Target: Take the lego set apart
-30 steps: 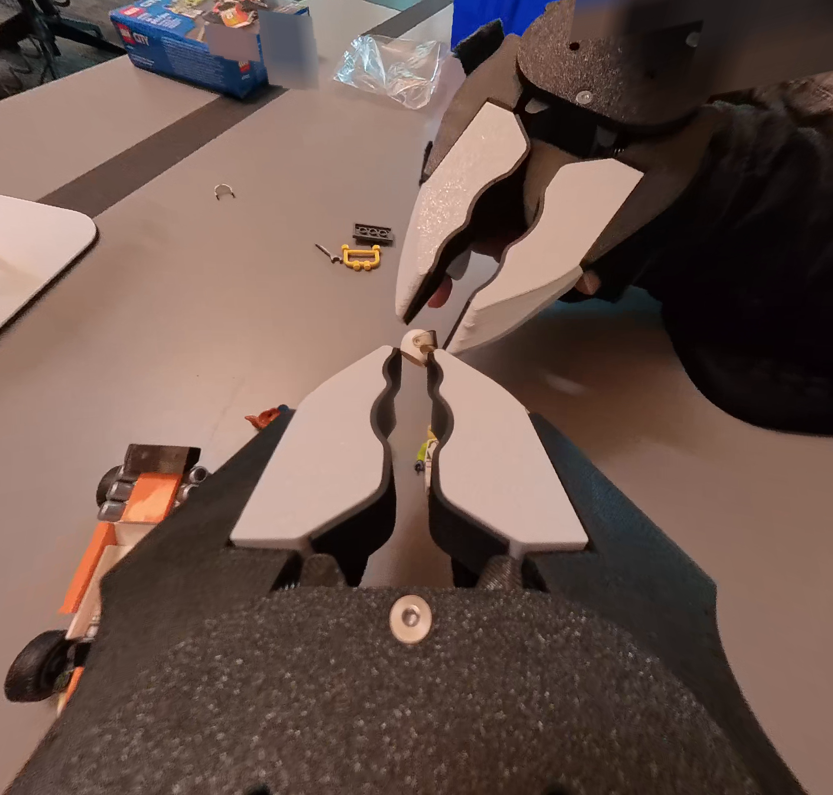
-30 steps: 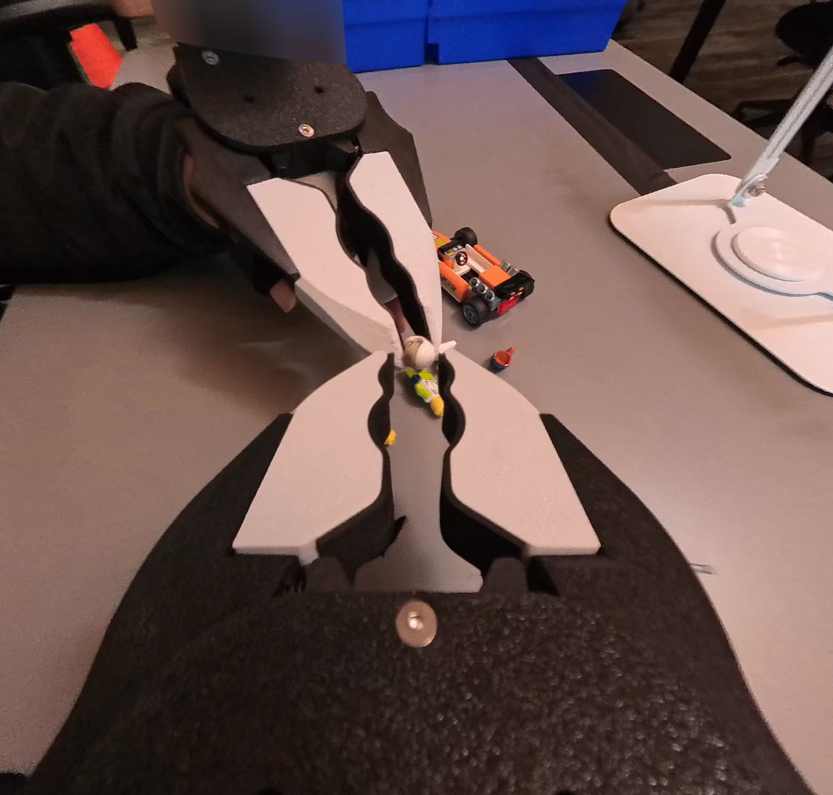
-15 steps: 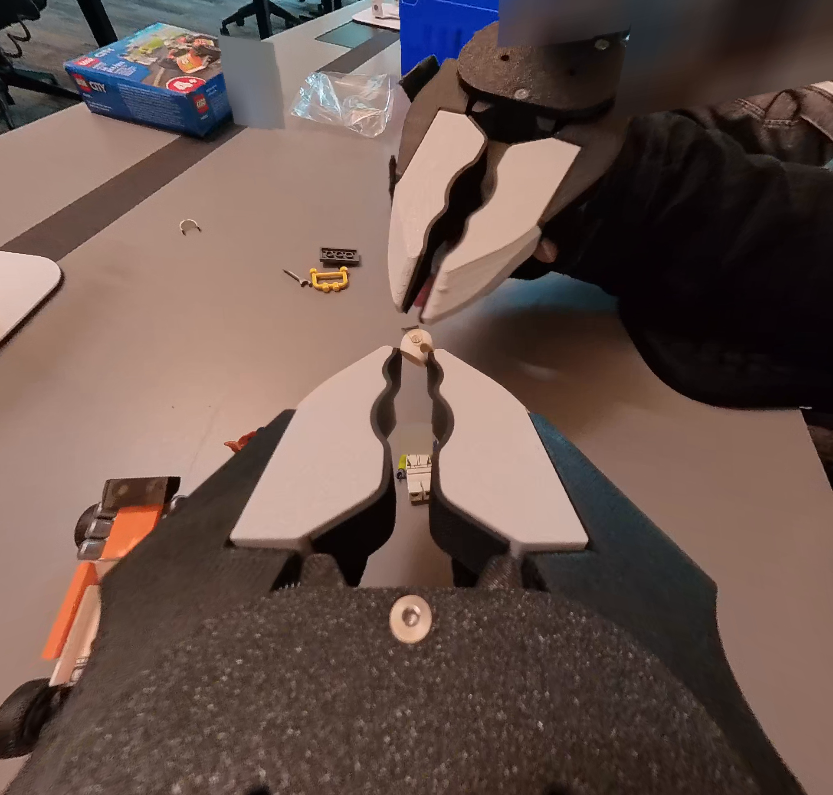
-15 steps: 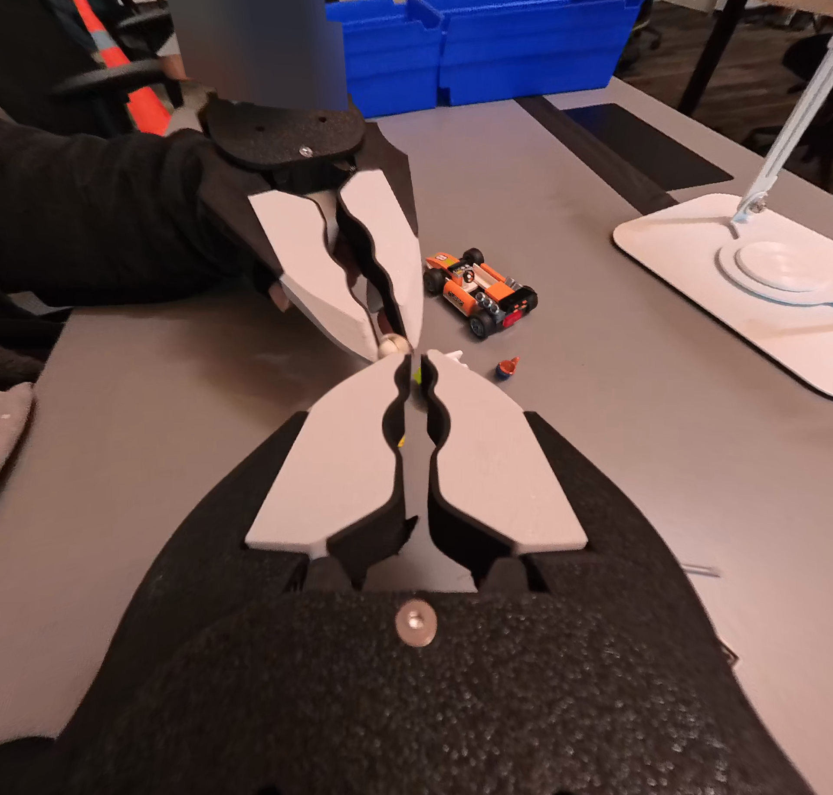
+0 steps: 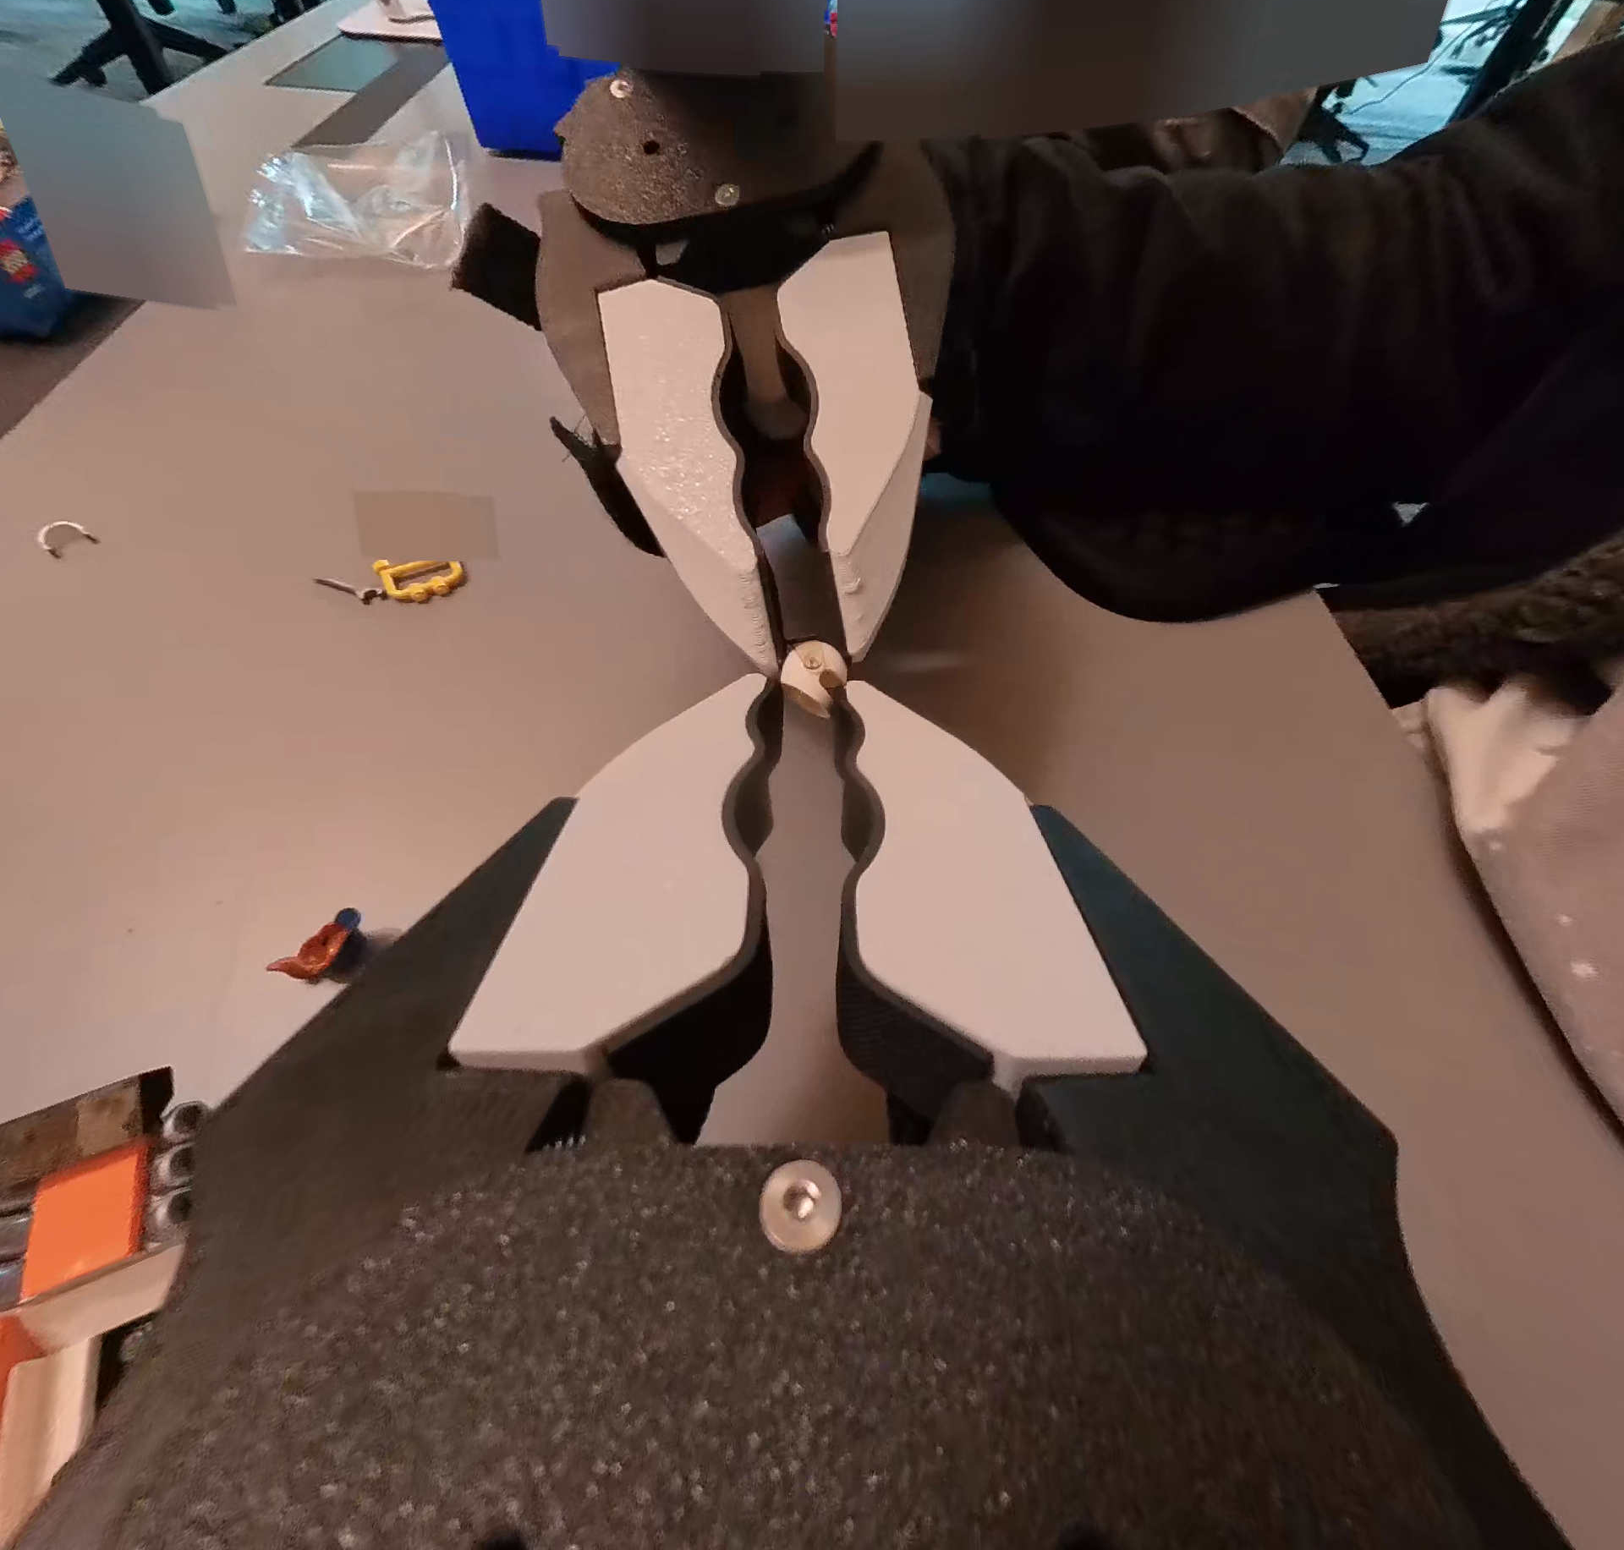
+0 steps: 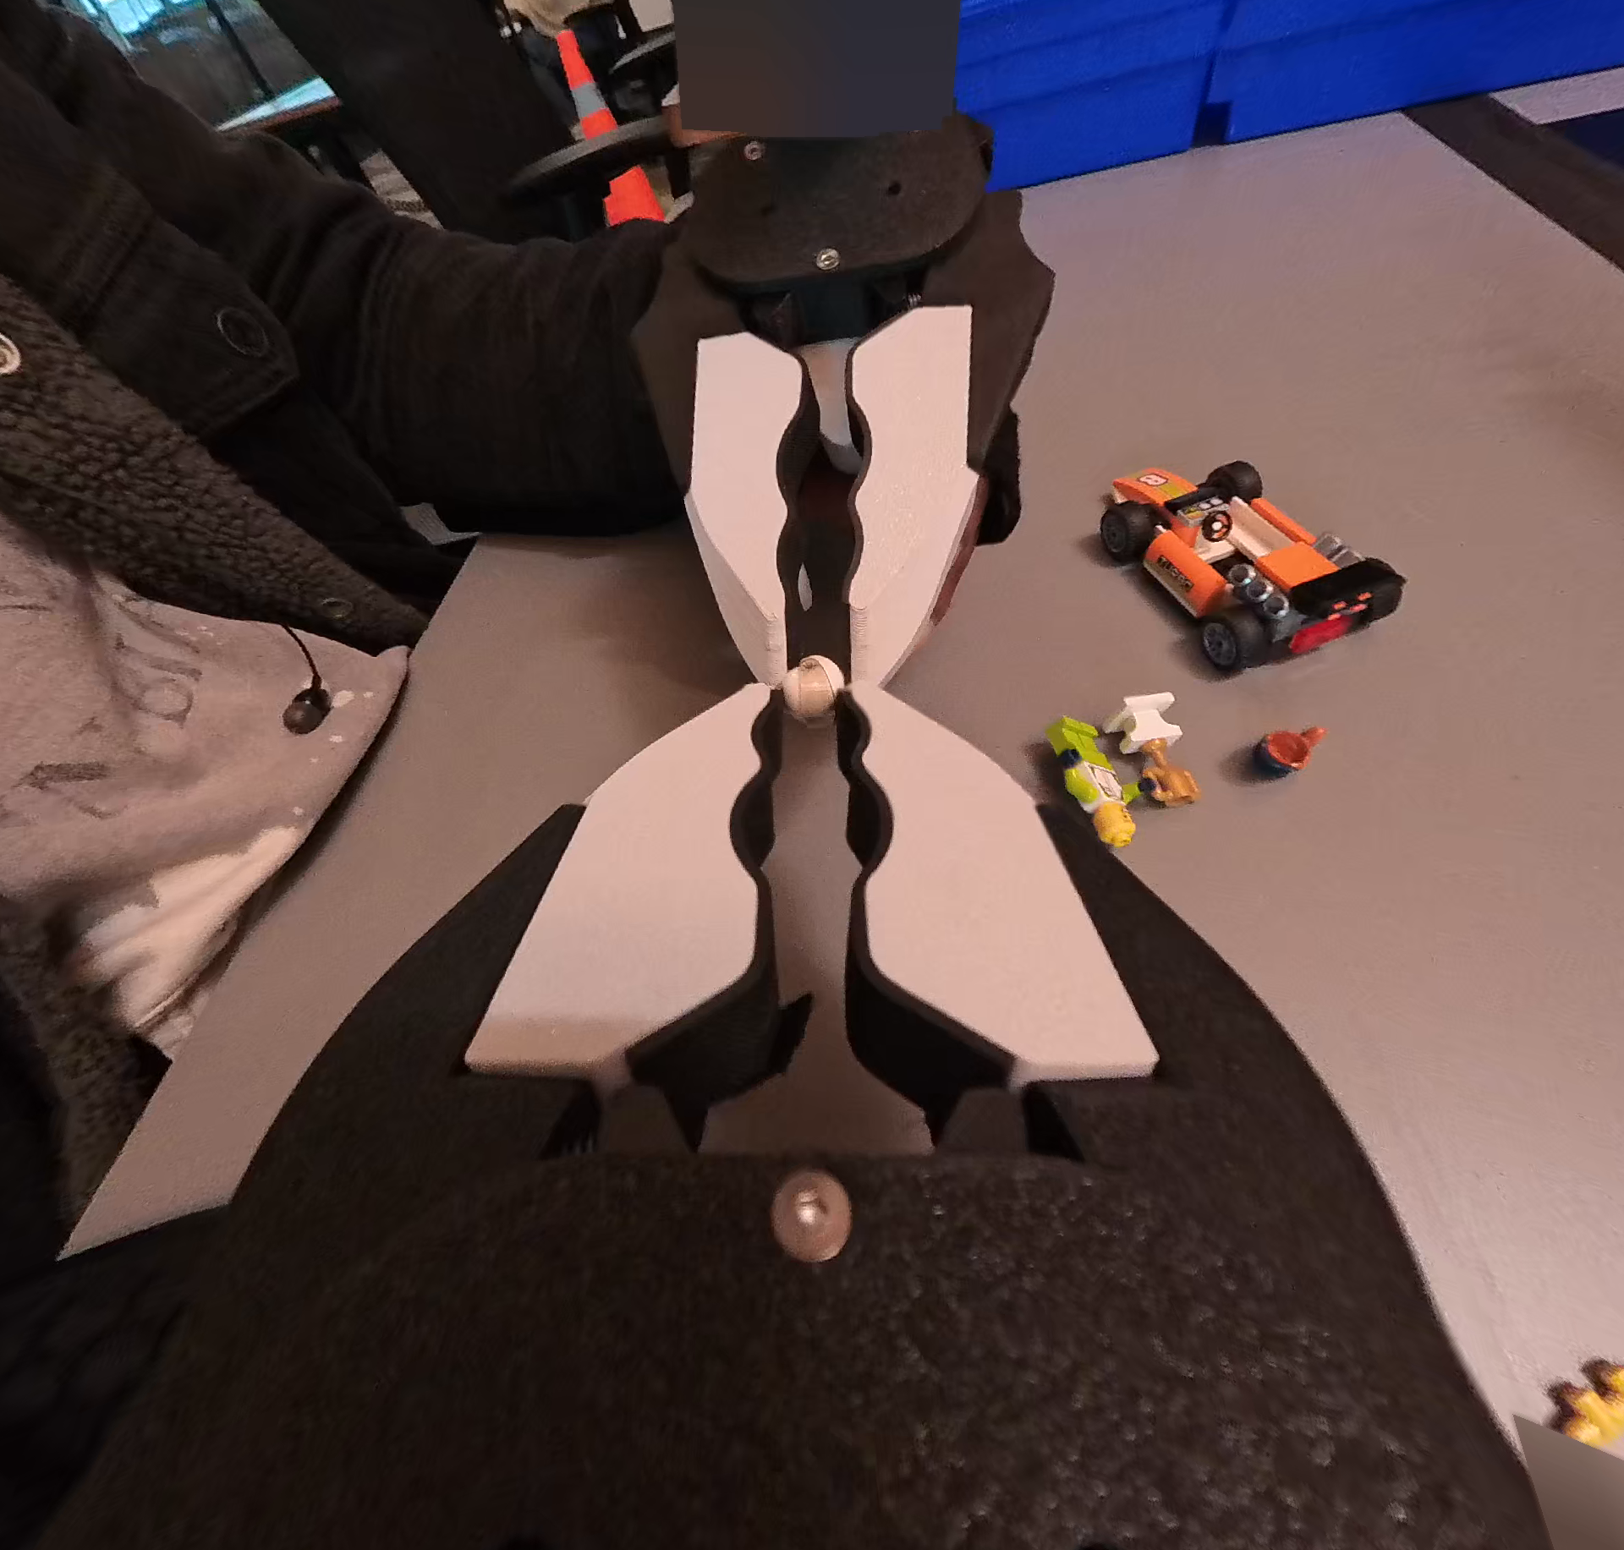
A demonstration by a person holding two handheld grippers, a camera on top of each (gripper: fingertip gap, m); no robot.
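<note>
A small white round helmet piece [image 5: 813, 684] sits pinched at the tips of my left gripper [image 5: 813, 699], above the grey table [image 5: 264, 761]. My right gripper [image 6: 808, 704] faces it tip to tip and is shut on the same helmet [image 6: 810, 689] from the other side. In the left wrist view the right gripper [image 5: 808, 651] comes in from the top. A lime minifigure with a yellow head [image 6: 1090, 779] lies on the table beside a white piece [image 6: 1142, 713] and a gold piece [image 6: 1169, 783]. The orange race car [image 6: 1248, 555] stands to the right.
An orange and blue cap piece [image 6: 1285, 752] lies near the minifigure. A yellow frame piece [image 5: 417, 581], a small white clip [image 5: 61, 534] and a clear plastic bag [image 5: 360, 199] lie farther off. Blue bins [image 6: 1274, 23] stand at the back. A person's dark sleeves flank both grippers. My left and right fingertips are right by each other.
The minifigure came off the helmet and lies on the table. My right gripper closed almost fully beside the helmet, then widened and now grips it. My left gripper kept hold throughout.
</note>
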